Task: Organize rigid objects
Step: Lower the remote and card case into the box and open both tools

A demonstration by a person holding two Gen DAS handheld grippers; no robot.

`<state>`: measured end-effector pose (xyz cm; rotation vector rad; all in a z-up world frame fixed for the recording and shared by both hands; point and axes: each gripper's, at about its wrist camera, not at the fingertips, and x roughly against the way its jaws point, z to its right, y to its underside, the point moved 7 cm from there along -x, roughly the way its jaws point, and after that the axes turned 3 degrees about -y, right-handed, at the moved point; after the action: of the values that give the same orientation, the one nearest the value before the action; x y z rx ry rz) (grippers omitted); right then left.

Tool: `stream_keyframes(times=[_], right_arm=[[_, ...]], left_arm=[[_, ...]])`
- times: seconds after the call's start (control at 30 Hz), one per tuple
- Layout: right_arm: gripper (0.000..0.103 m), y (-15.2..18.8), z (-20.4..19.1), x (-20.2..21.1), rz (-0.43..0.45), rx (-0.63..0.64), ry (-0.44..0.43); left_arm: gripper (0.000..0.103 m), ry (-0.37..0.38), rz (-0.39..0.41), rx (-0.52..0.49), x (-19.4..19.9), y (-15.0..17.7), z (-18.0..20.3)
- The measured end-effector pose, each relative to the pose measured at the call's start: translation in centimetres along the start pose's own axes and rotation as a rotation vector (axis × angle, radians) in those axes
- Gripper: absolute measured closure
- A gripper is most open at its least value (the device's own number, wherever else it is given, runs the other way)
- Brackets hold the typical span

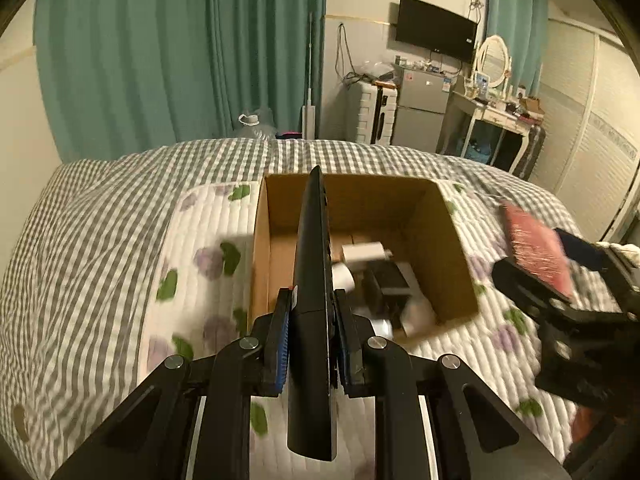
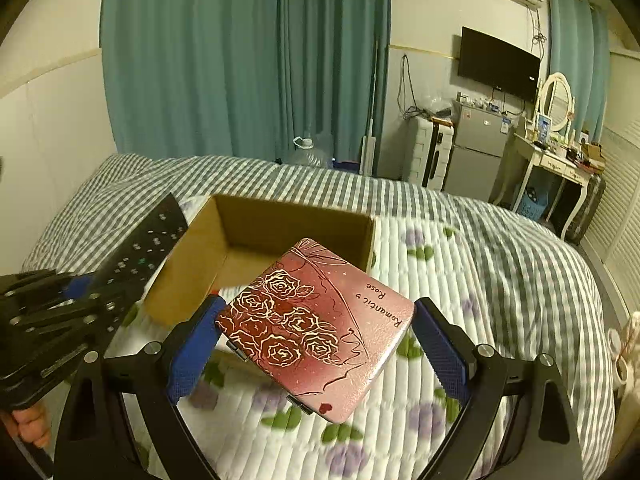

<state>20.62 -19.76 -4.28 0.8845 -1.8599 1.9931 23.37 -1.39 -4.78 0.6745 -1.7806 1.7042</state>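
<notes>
My left gripper (image 1: 313,296) is shut on a long black remote control (image 1: 312,280), held edge-up between the blue pads (image 1: 280,344). The remote's tip points at an open cardboard box (image 1: 452,240) just ahead on the bed. White and black items lie in the box. My right gripper (image 2: 320,308) is shut on a flat red tin with gold roses (image 2: 316,328), gripped corner to corner above the mat, just short of the box (image 2: 280,220). In the right wrist view the left gripper (image 2: 80,292) and remote (image 2: 148,248) hang left of the box.
The box stands on a white floral quilted mat (image 2: 440,264) over a grey checked bed cover (image 1: 80,240). Green curtains (image 1: 160,60), a water jug (image 2: 310,152), a fridge (image 2: 476,148) and a dressing table (image 2: 560,168) stand beyond the bed. A hand (image 2: 32,424) shows at lower left.
</notes>
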Motion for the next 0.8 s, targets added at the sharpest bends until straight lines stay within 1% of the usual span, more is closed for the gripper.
stream_keyframes(times=[0.1,0.17,0.23,0.37,0.5,0.57,0.63,0.7,0.8], right_arm=[[0.009,-1.2,0.6,-1.8,0.0,0.008,0.0],[0.009,-1.7,1.0,-3.2,-0.003,0.007,-0.006],[0.009,-1.9,1.2,-4.4,-0.008,0.007,-0.013],[0.009,-1.5,1.7,-6.7,-0.031,0.005,-0.033],[0.009,-0.4,1.8,-8.5,-0.054,0.015,-0.04],[0.009,0.1,2.0,-9.1,-0.066,0.009,-0.041],[0.009,0.3,2.3,-9.1,-0.071,-0.001,-0.04],[0.009,0.4,2.5,-9.0,-0.071,-0.007,-0.037],[0.009,0.3,2.6,-8.4,-0.068,-0.008,-0.03]], left_arm=[[0.084,-0.005,-0.025,0.002,-3.2,-1.2,-0.1],[0.084,-0.026,-0.042,-0.005,-5.3,-1.5,-0.1],[0.083,-0.048,-0.053,-0.021,-6.7,-1.4,-0.1],[0.084,-0.067,-0.073,-0.034,-9.1,-1.1,-0.2],[0.083,-0.08,-0.061,-0.04,-10.0,-1.0,-0.1],[0.083,-0.065,-0.058,-0.037,-10.1,-0.9,0.0],[0.081,-0.046,-0.074,-0.029,-10.2,-0.8,0.1],[0.081,-0.054,-0.072,-0.029,-9.9,-0.7,0.1],[0.075,-0.055,-0.048,-0.028,-8.7,-1.2,-0.1]])
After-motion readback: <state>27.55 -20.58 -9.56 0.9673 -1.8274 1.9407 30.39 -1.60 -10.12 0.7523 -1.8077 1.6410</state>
